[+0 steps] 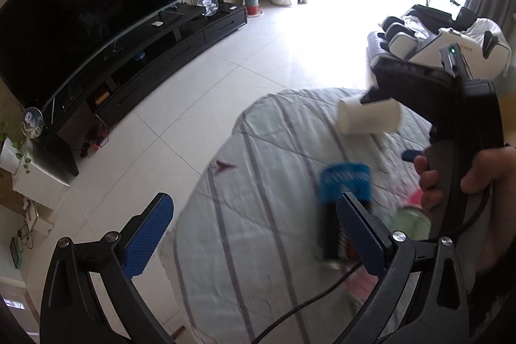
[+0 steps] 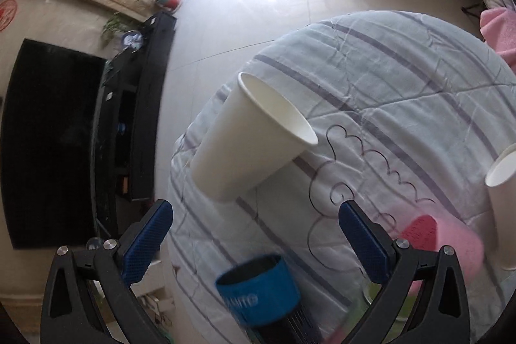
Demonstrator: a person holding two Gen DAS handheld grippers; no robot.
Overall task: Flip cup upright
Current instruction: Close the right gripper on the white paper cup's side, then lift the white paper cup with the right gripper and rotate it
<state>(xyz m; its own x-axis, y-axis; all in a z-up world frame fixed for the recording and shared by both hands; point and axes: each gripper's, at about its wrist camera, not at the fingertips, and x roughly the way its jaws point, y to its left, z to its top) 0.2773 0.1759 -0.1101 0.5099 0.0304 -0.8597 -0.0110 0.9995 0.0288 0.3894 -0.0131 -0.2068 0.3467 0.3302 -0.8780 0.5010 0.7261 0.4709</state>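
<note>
A white paper cup (image 2: 248, 144) hangs tilted in the air above the striped quilted table cover (image 2: 403, 79), mouth pointing up and right, ahead of my right gripper (image 2: 254, 211). My right gripper's blue pads (image 2: 151, 234) stand wide apart and do not touch the cup. In the left wrist view the same cup (image 1: 369, 116) lies on its side in mid-air, just under the tip of the right gripper's black body (image 1: 451, 105). My left gripper (image 1: 254, 228) is open and empty, low over the table's left edge.
A blue-banded dark cylinder (image 2: 261, 295) stands on the table near the front; it also shows in the left wrist view (image 1: 346, 192). A second white cup (image 2: 503, 199) stands at the right. A pink item (image 2: 435, 237) and green lid (image 1: 409, 221) lie nearby. TV stand (image 1: 154, 54) across the tile floor.
</note>
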